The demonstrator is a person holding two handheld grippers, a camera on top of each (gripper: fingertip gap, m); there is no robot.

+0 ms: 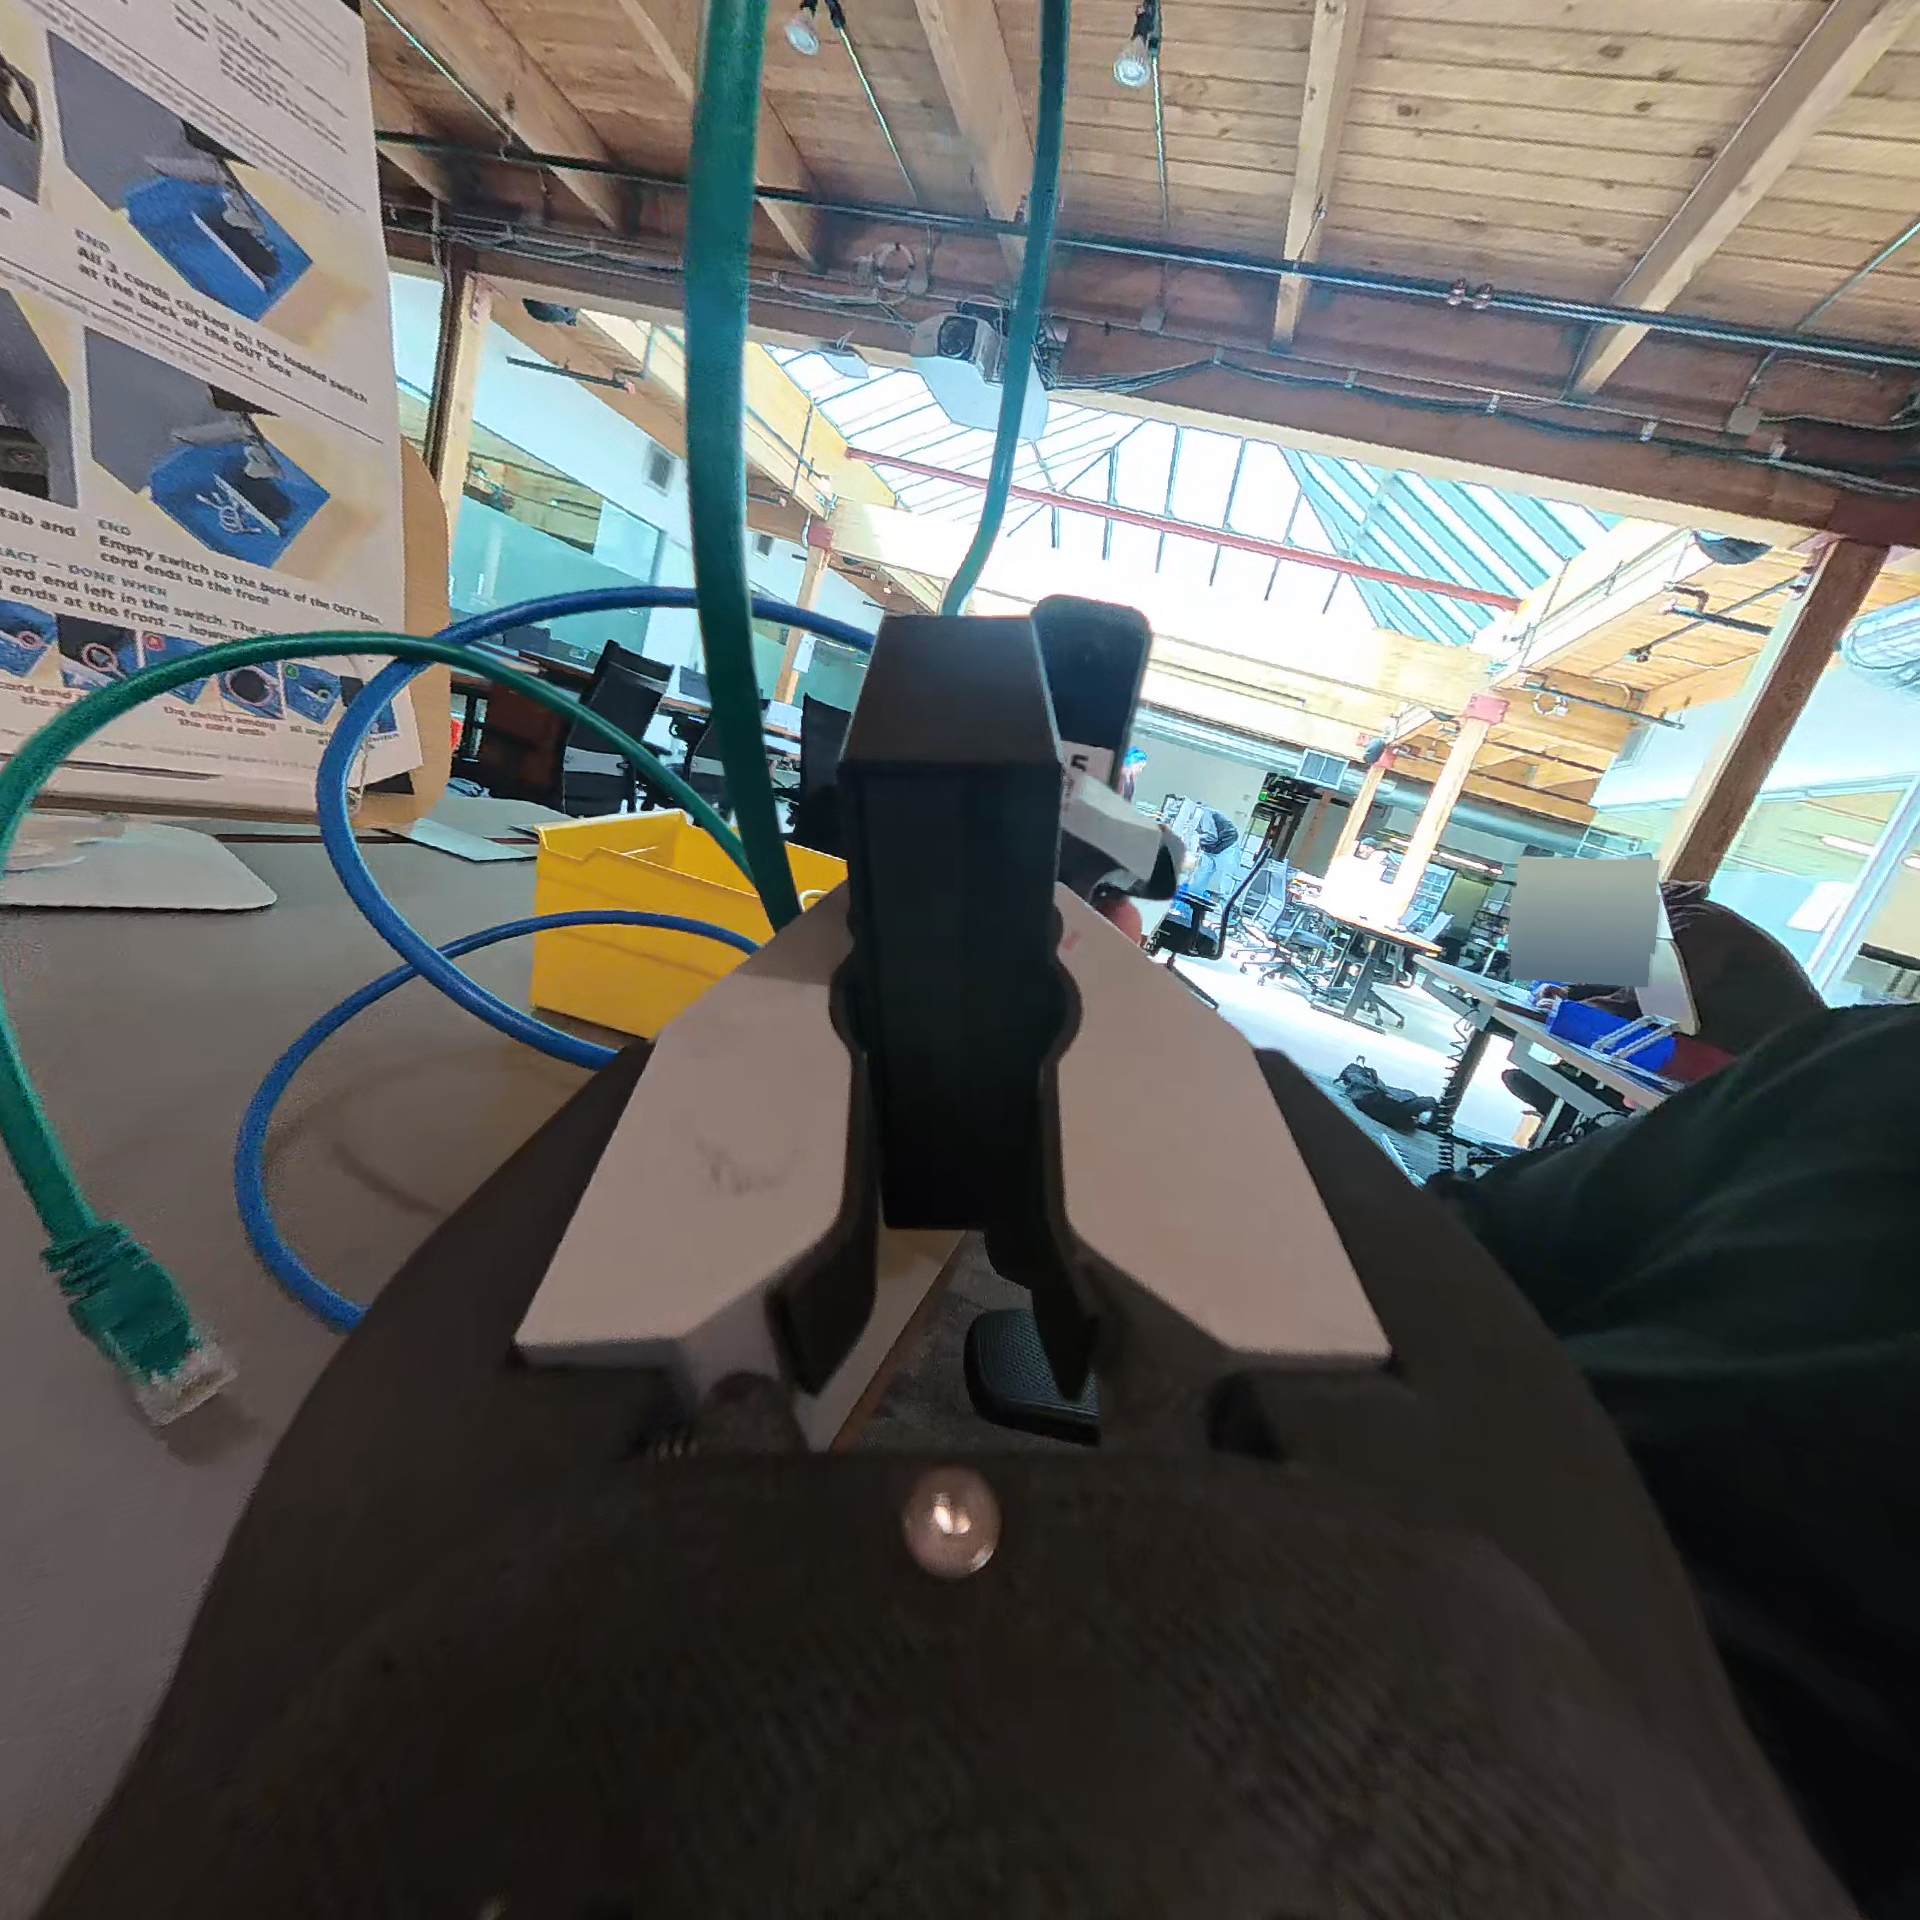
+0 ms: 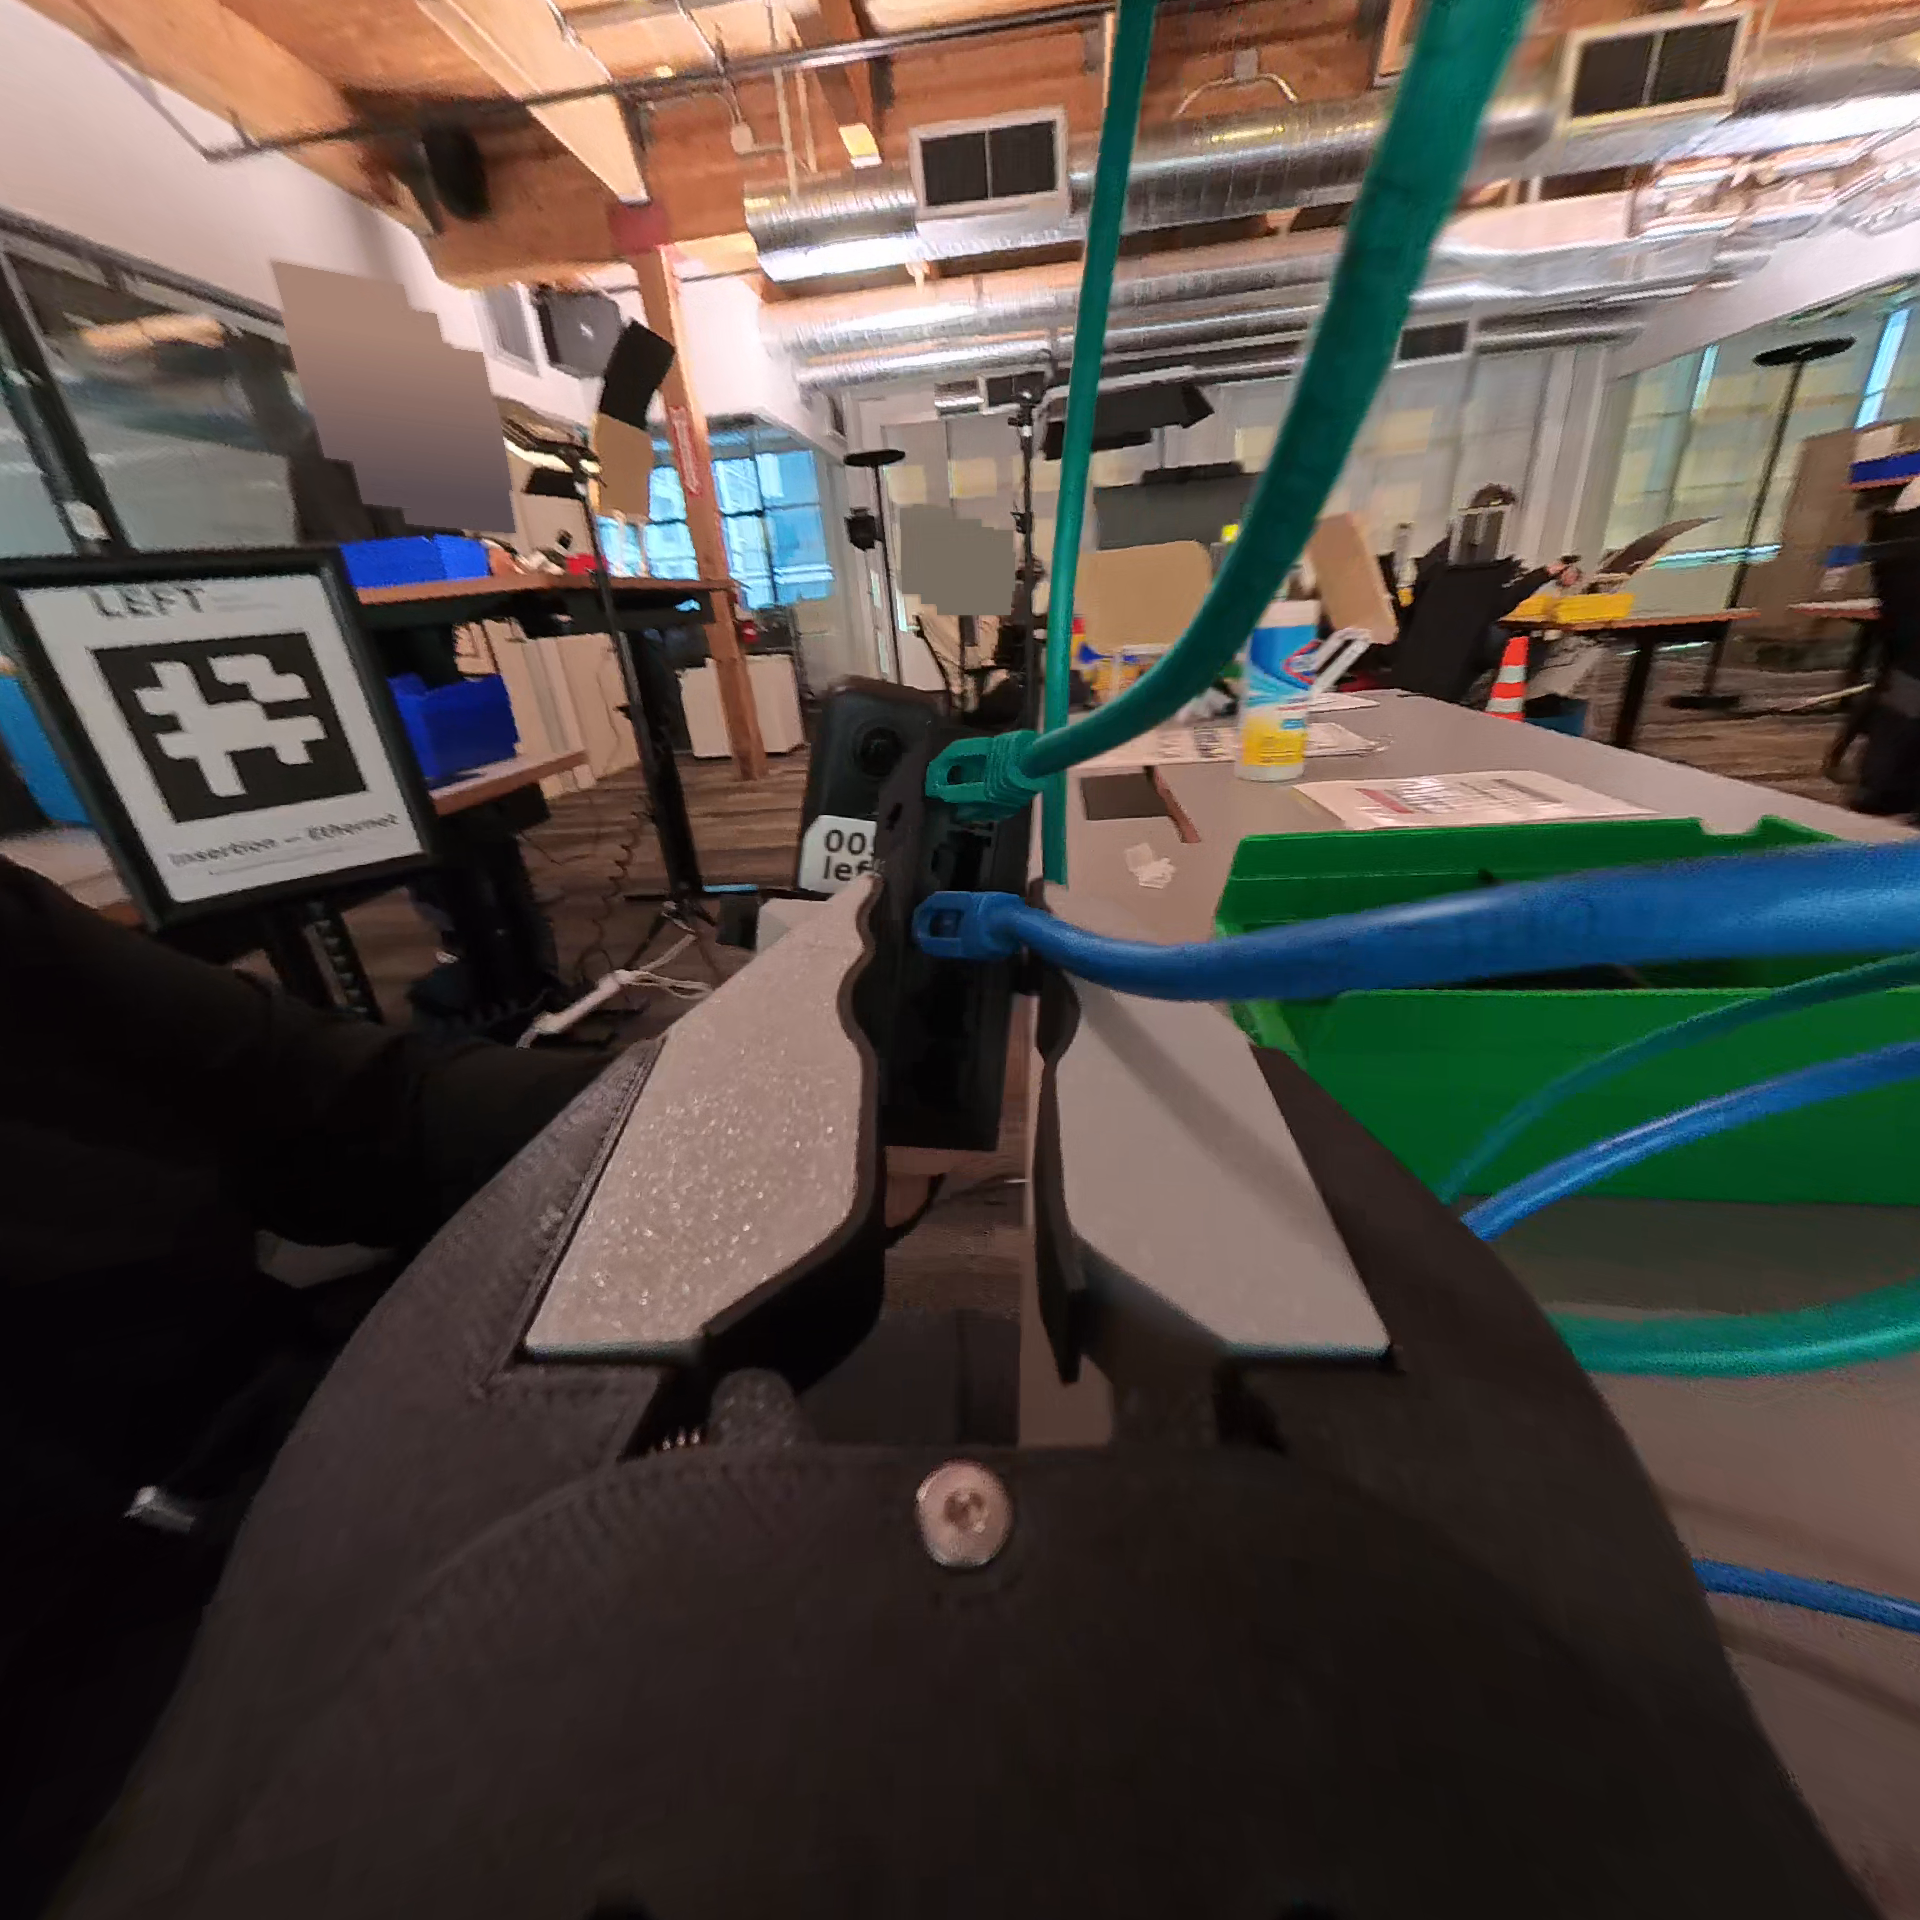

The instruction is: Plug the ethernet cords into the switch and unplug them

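Observation:
My left gripper (image 1: 951,914) is shut on the black switch (image 1: 951,1039) and holds it upright above the table edge. Green cords (image 1: 727,416) rise from behind the switch. In the right wrist view the switch (image 2: 940,1060) has a green plug (image 2: 982,774) and a blue plug (image 2: 961,925) in its ports. My right gripper (image 2: 956,899) has its fingers close on either side of the blue plug and looks shut on it. A loose green plug (image 1: 135,1340) lies on the table at the left. The blue cord (image 1: 343,810) loops over the table.
A yellow bin (image 1: 623,914) stands behind the switch and a green bin (image 2: 1558,1039) to the right. An instruction poster (image 1: 187,364) stands at the back left. A framed marker sign (image 2: 218,727) and a wipes bottle (image 2: 1278,696) stand farther off. The person's dark sleeve (image 1: 1714,1247) lies at the right. Both grippers' tips are close together, under 4 cm apart.

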